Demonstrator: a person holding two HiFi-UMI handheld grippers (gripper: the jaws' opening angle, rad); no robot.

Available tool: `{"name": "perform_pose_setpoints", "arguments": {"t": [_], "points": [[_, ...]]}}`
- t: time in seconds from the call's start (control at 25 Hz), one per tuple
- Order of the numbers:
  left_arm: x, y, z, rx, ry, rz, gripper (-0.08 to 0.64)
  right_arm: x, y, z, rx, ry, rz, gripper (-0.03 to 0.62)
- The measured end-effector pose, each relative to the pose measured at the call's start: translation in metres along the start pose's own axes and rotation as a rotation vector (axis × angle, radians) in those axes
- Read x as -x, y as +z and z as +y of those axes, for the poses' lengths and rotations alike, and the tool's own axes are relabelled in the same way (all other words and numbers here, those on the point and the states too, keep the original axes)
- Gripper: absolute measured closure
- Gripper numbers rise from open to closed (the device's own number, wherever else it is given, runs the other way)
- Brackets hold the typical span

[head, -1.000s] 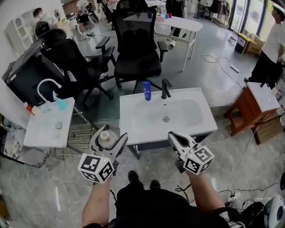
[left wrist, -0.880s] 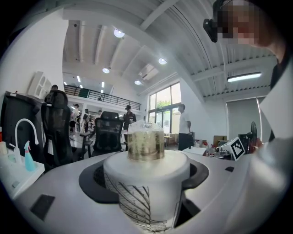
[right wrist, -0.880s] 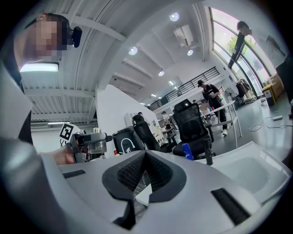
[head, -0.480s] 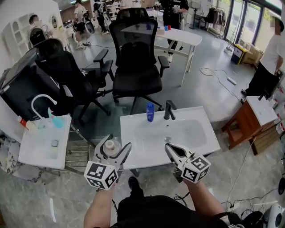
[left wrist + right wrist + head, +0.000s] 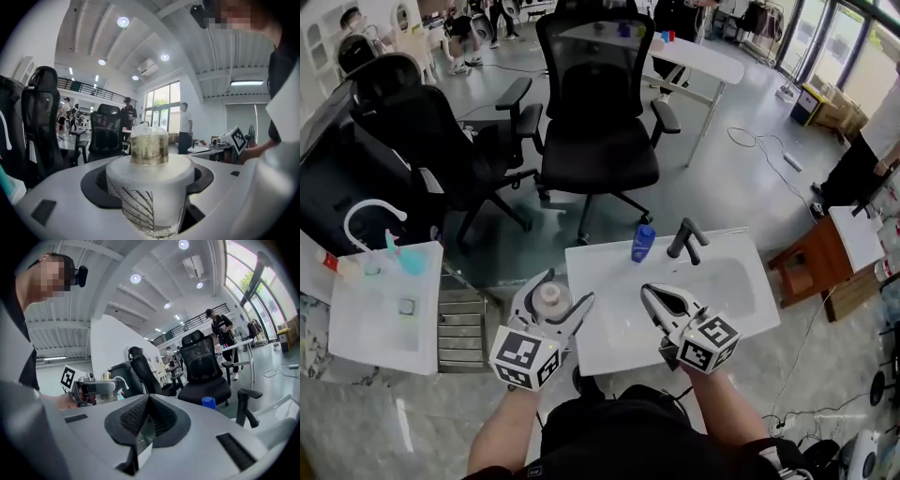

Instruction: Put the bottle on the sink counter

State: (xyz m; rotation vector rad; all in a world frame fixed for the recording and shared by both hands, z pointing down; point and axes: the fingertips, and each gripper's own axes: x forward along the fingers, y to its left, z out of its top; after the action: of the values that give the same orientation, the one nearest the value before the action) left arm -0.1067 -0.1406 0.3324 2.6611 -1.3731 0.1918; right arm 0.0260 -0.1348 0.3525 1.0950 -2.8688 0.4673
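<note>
A white bottle with a clear gold-tinted cap stands upright between the jaws of my left gripper, which is shut on it; the left gripper view fills with this bottle. It hangs just off the left front corner of the white sink counter. My right gripper hovers over the counter's front part with its jaws together and nothing between them, as the right gripper view confirms. The basin lies to its right.
A blue bottle and a dark faucet stand at the counter's back edge. A smaller white sink unit sits at left. Black office chairs stand behind; a wooden stool at right.
The sink counter has come closer and both grippers now reach over its front edge. The bottle stays held in the left gripper throughout.
</note>
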Motion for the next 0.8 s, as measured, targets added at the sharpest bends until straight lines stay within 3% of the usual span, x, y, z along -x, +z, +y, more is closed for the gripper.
{"name": "perform_pose_setpoints", "arguments": {"t": [0.32,0.8], "points": [[-0.043,-0.018,0.018,0.037,0.012,0.047,0.209,-0.014,-0.010,-0.029,-0.024,-0.007,0.032,0.578],[-0.086,-0.037,-0.010,0.028,0.032,0.074,0.209,-0.013,-0.041,-0.059,-0.067,0.068,0.065,0.577]]}}
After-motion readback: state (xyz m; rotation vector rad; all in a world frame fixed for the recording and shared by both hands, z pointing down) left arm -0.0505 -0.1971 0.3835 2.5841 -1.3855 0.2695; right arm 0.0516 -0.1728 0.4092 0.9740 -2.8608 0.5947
